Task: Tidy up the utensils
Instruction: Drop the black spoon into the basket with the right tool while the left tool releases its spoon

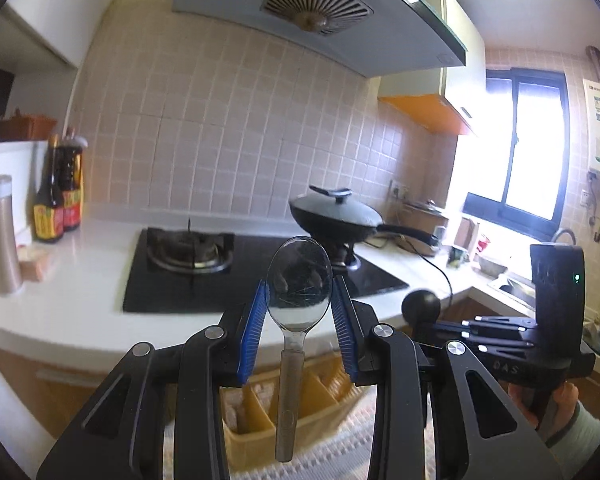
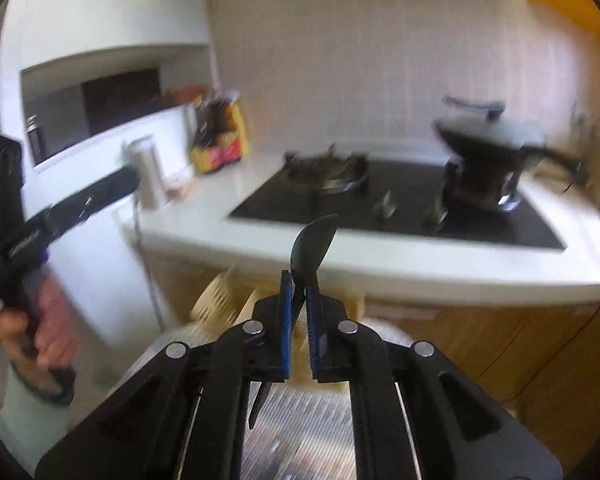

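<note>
Scratched steel spoon (image 1: pixel 299 280) — matte black spoon (image 2: pixel 311 246), gripped.

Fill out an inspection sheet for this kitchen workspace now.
Surface: white counter with black stove set in it.
Job's things: clear spoon with grey handle; black spoon; yellow divided tray below.
Clutter: covered pan, two sauce bottles, metal flask.
Grippers: left gripper clamps the clear spoon's bowl; right gripper shut on the black spoon.
Cables: black cord across the counter.
Surroundings: tiled wall, range hood, window.
</note>
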